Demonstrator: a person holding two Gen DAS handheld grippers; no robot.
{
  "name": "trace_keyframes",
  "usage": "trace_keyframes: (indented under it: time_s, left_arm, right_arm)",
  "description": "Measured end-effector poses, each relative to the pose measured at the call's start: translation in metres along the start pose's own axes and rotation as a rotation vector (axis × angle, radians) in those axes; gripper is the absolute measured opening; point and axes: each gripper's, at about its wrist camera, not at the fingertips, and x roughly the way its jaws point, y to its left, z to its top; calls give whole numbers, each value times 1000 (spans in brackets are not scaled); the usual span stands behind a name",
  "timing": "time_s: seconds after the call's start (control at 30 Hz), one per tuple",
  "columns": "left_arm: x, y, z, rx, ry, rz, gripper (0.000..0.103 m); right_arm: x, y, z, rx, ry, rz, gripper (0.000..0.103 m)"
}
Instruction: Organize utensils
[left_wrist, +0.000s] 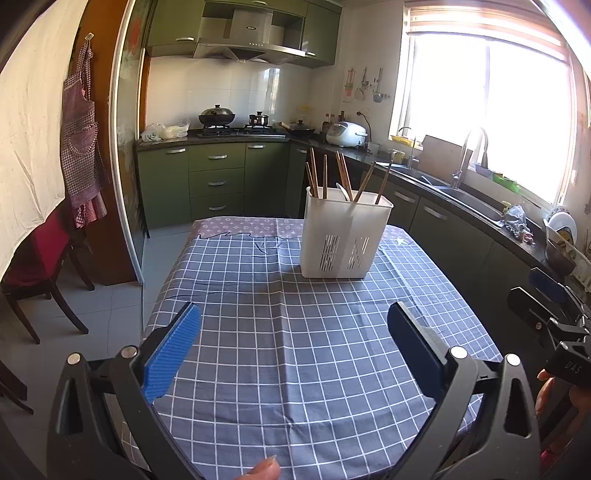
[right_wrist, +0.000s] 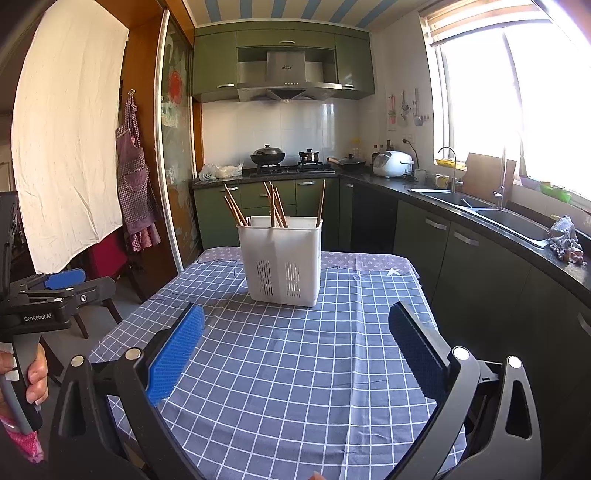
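Note:
A white plastic utensil holder stands upright near the far end of the table, also in the right wrist view. Several wooden chopsticks and a pale spoon stand in it. My left gripper is open and empty, held above the near part of the table, well short of the holder. My right gripper is open and empty, also above the near part. The right gripper shows at the right edge of the left wrist view; the left gripper shows at the left edge of the right view.
The table wears a blue checked cloth. A dark wooden chair with a red seat stands left of it. Green cabinets, a stove with pots and a counter with a sink line the back and right.

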Motion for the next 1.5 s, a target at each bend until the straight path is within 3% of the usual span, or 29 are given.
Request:
trace_keyframes:
  time_s: [1.5]
  left_arm:
    - [-4, -6, 2, 6, 4, 4, 96]
  right_arm:
    - [10, -1, -6, 20, 26, 22, 98]
